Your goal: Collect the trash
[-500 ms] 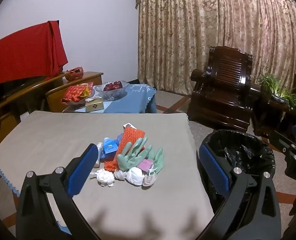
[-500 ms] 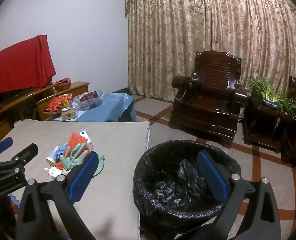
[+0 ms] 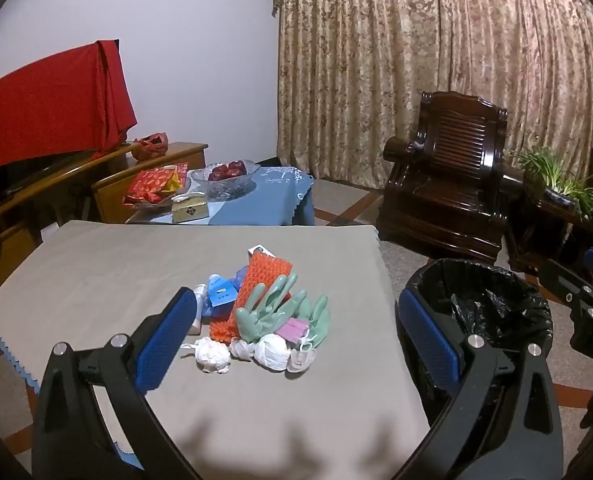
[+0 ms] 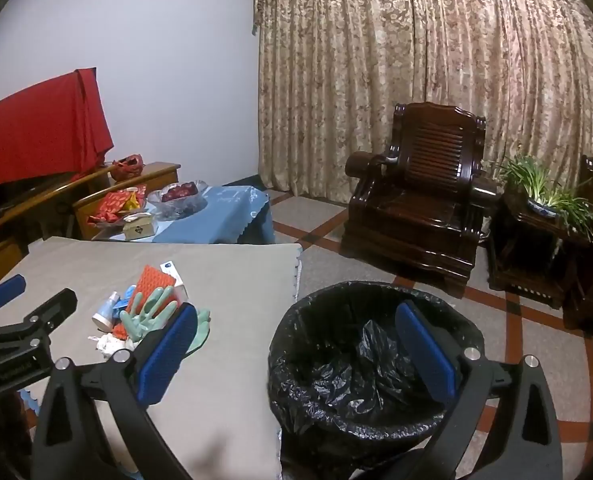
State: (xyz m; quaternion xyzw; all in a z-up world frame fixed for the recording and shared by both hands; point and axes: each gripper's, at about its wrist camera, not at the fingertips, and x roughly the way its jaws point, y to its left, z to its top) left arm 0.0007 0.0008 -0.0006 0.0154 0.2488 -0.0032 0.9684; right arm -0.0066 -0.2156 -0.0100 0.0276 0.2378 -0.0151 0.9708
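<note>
Nothing has been picked up yet: the left tool [image 3: 296,332] hangs above the near part of the table [image 3: 96,272] with its blue pads spread wide and nothing between them, and the right tool [image 4: 296,344] is just as wide and just as empty, held over the mouth of the black-lined bin [image 4: 376,364] that stands on the floor just beside the table's right edge. The trash sits in one heap near the middle of the grey cloth, and its mix of materials is where trouble is likely. The pale green rubber gloves [image 3: 272,312] are limp and lie across an orange foam net sleeve [image 3: 258,284], so a pinch on one glove may drag the net or the pink mask [image 3: 292,327] tucked under it, and a piece could drop on the way across to the bin. The crumpled white tissue balls [image 3: 274,350] at the front are light and springy; a pad closing off-centre would probably flick one away and not trap it. The small white bottle [image 4: 106,314] at the left of the heap is hard, smooth and round, apt to roll or squirt out of flat pads. Blue packaging [image 3: 221,294] is wedged among the rest. The cloth itself looks soft and loose, so a low grasp could catch it and tug the whole pile. The bin liner is thin, crinkled plastic, easily snagged.
</note>
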